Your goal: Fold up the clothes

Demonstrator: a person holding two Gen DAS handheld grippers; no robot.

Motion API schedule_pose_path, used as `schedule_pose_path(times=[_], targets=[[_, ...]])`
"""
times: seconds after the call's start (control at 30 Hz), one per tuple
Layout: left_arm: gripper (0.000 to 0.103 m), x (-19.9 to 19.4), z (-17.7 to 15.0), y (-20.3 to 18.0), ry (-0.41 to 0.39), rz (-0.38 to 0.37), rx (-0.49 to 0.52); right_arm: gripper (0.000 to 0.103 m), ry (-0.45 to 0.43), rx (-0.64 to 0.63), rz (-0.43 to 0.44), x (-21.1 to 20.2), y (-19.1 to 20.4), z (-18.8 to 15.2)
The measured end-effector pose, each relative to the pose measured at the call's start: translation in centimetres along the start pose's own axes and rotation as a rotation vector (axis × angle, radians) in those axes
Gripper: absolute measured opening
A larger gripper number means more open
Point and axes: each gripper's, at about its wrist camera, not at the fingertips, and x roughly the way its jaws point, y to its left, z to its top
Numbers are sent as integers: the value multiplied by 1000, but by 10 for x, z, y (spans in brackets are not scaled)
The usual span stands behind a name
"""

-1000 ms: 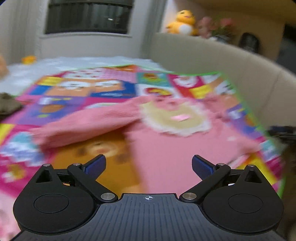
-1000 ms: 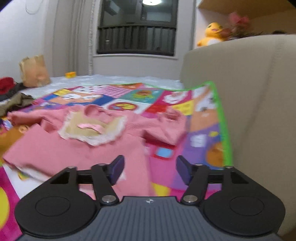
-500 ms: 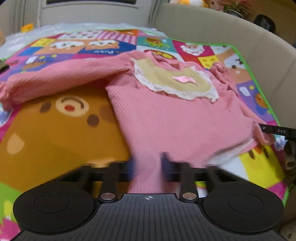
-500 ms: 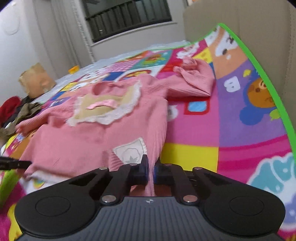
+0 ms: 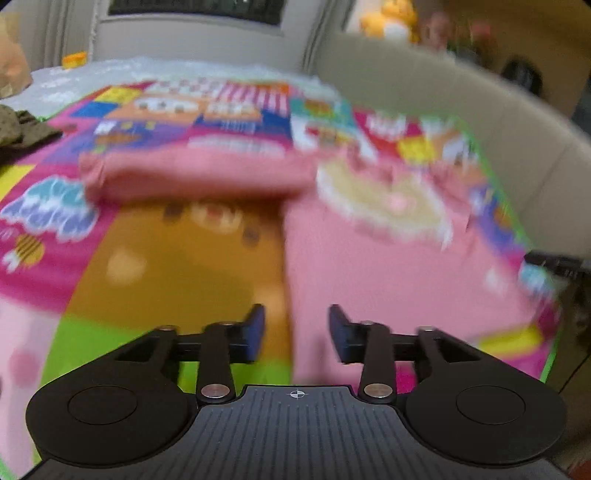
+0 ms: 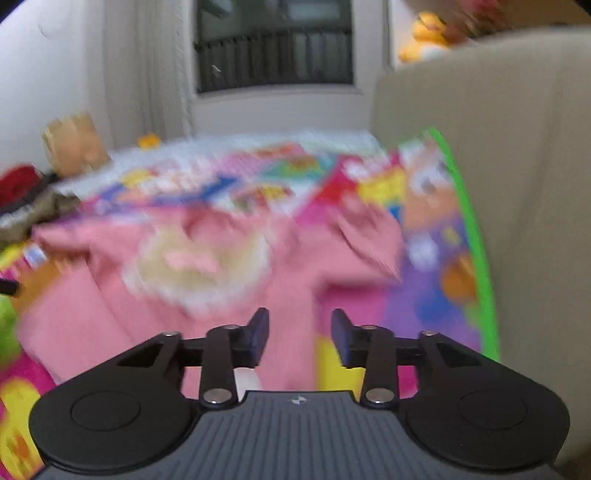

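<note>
A pink knit sweater with a cream lace bib lies spread face up on a colourful play mat, one sleeve stretched out to the left. My left gripper hovers at the sweater's lower left edge. Its jaws are opening, and the pads press nothing. The sweater also fills the right wrist view, its right sleeve bunched near the mat. My right gripper hangs over the lower right edge, jaws opening, pads clear of the cloth. Both views are blurred.
A beige padded wall runs along the mat's right side, with a yellow plush toy on top. A pile of dark clothes and a brown paper bag sit at the far left.
Both grippers stood wide a second ago, closed at the sweater's bottom hem half a second ago, and now stand apart again. Both views have lifted and pulled back from the cloth.
</note>
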Motion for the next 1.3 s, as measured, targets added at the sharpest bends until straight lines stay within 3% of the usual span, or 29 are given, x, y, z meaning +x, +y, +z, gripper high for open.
schedule_pose_path(times=[0.1, 0.2, 0.33, 0.43, 0.47, 0.5, 0.57, 0.63, 0.73, 0.87, 0.93, 0.97, 1.07, 1.1, 1.2, 1.3], targets=[[62, 29, 29, -3, -47, -54, -45, 47, 1, -12, 122, 39, 25, 38], [64, 67, 41, 3, -26, -46, -115, 48, 36, -43, 214, 98, 59, 70], [64, 107, 48, 21, -18, -23, -232, 48, 95, -99, 243, 185, 100, 89], [62, 117, 50, 43, -49, -29, -285, 49, 165, -86, 273, 239, 115, 88], [62, 118, 52, 50, -63, -35, -296, 38, 228, -85, 300, 261, 120, 88], [61, 118, 55, 57, -80, -35, -301, 7, 271, -118, 325, 276, 129, 87], [56, 116, 62, 71, -130, -6, -300, 5, 230, -240, 339, 284, 149, 96], [52, 111, 67, 87, -192, 41, -316, 5, 117, -217, 367, 283, 151, 114], [49, 106, 71, 110, -259, 116, -368, 8, -17, -88, 293, 298, 144, 134], [49, 103, 70, 129, -292, 260, -387, 34, 124, -136, 225, 341, 155, 125], [50, 101, 67, 134, -276, 267, -392, 35, 109, -167, 203, 330, 153, 120], [51, 99, 66, 135, -267, 256, -395, 38, 62, -138, 216, 311, 142, 121], [63, 88, 66, 119, -262, 187, -332, 62, -85, -111, 156, 242, 99, 119], [67, 83, 66, 111, -264, 148, -303, 63, -117, -152, 84, 227, 88, 114], [82, 80, 68, 72, -267, 22, -201, 63, -94, -293, -198, 206, 55, 91], [95, 95, 64, 31, -236, -122, -121, 63, 23, -271, -374, 218, 14, 69]])
